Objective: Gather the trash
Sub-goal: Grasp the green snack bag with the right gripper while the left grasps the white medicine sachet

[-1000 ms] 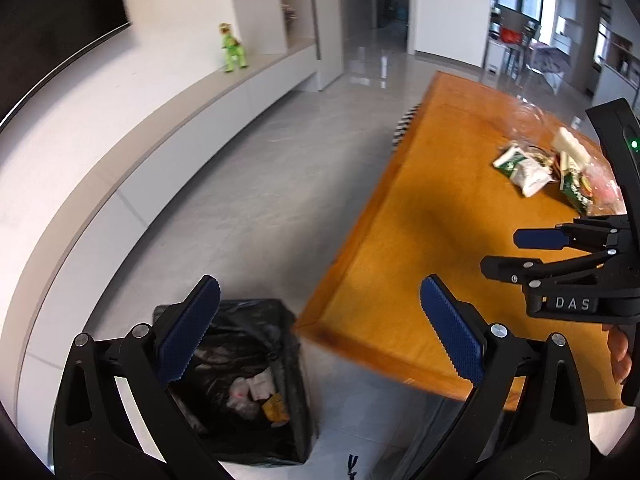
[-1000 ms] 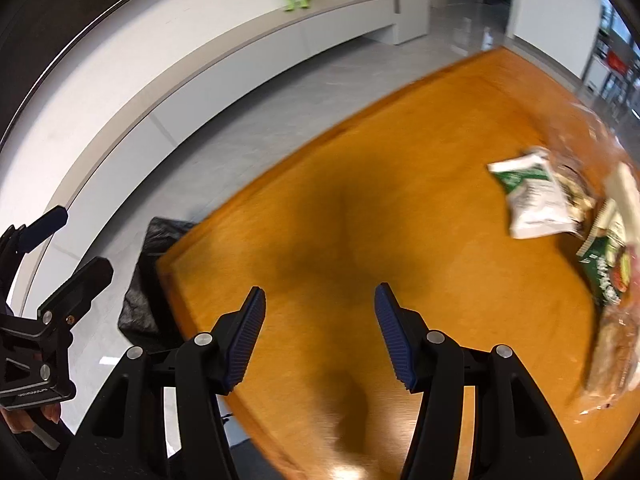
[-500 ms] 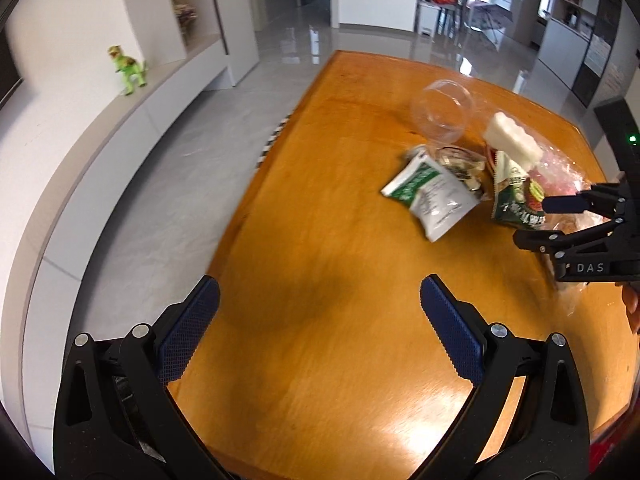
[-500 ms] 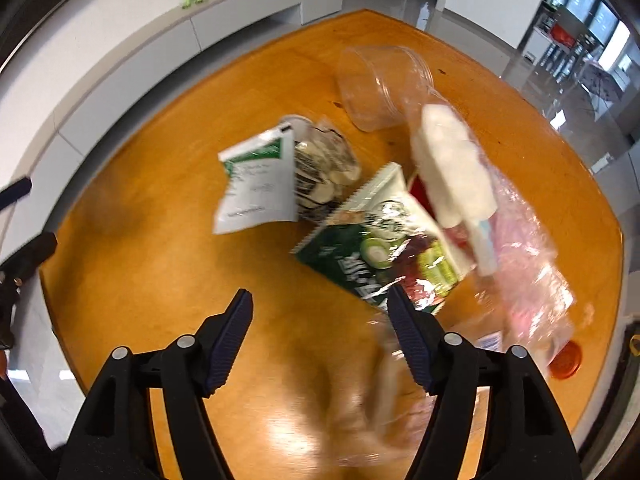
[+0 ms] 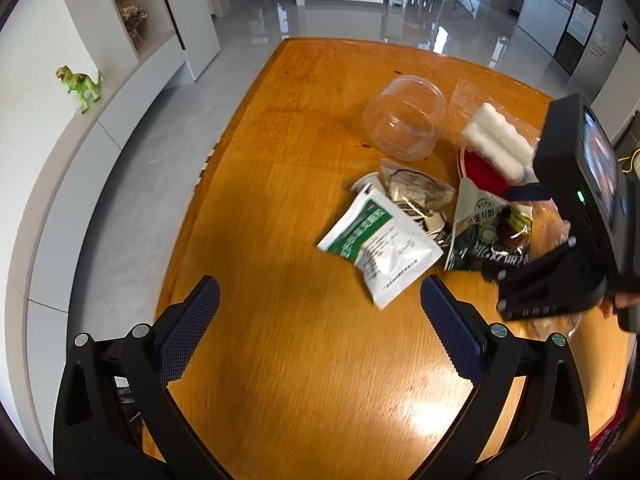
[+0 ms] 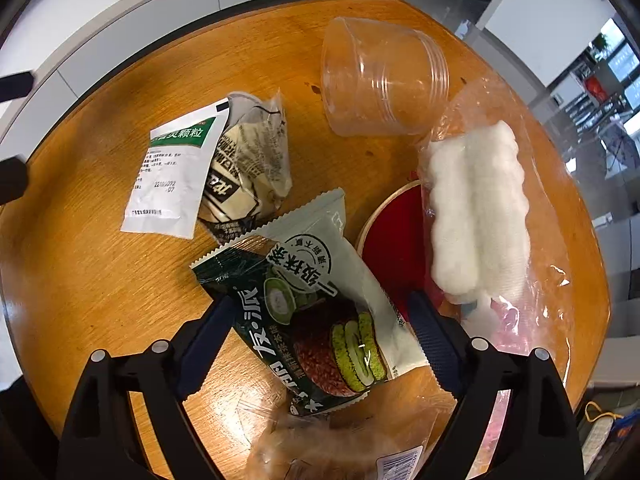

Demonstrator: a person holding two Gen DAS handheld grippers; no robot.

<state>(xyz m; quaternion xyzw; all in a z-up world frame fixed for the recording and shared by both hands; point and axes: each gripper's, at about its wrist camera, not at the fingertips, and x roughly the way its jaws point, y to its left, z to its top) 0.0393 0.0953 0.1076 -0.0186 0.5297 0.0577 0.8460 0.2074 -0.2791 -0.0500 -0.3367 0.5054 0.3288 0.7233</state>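
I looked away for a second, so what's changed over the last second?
Both tongs swung from the bin side of the table to the trash pile. The right tongs now straddle the green wrapper, open, not gripping. The left tongs hang open, short of the white sachet. The trash itself hasn't moved.

Black hand-held gripper (image 5: 320,320), blue textured pads (image 5: 188,330), silver screws
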